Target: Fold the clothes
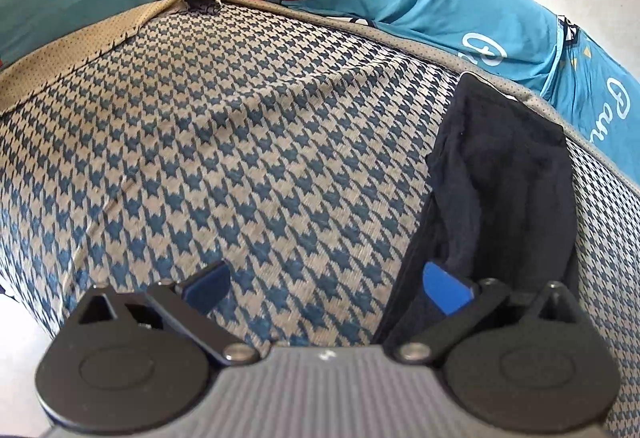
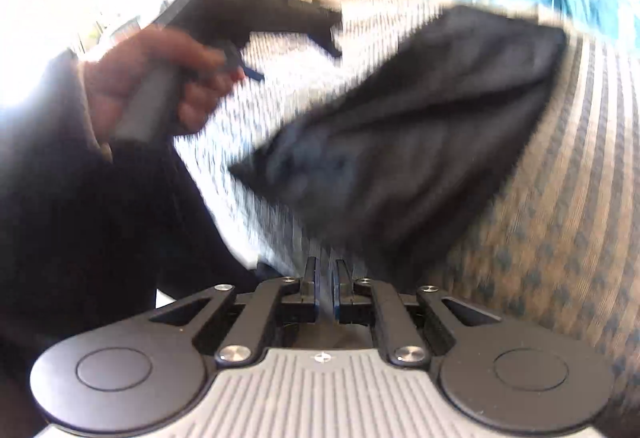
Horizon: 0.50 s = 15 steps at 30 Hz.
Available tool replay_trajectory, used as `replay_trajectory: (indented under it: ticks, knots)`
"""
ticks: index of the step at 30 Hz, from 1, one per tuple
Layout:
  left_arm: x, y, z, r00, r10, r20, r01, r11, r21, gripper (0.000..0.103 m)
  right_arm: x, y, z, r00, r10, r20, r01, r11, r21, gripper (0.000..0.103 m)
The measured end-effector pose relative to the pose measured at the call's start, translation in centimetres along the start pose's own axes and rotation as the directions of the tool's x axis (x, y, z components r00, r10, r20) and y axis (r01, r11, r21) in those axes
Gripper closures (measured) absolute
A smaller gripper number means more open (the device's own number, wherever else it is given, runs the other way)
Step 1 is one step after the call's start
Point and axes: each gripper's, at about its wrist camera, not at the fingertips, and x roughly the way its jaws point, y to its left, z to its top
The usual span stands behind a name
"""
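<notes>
Two claws, right claw [image 2: 326, 280] view blurred, dark garment [image 2: 420, 141]

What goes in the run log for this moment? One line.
left gripper: open, empty | right gripper: shut, empty | dark garment: folded on houndstooth mat

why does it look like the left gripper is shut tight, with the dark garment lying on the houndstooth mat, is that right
Not quite: the left gripper is open, its blue fingers spread wide in the left wrist view. The dark garment does lie on the houndstooth mat.
</notes>
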Motion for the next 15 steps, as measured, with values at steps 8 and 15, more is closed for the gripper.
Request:
replay_trajectory:
  ticks: [8,15]
  knots:
    - [1.6,0.2,2.4,1.000,0.017,-0.021,-0.016,0.998,0.069,0.000,2.4,-1.1,5.4,0.988,-0.073,0.140,0.070,0.997,0.025,0.095]
    - [3.1,0.8,4.0,0.997,0.064,-0.033,-0.061,0.994,0.091,0.000,5.7,-2.3,8.8,0.981,-0.118,0.156,0.113,0.993,0.037,0.095]
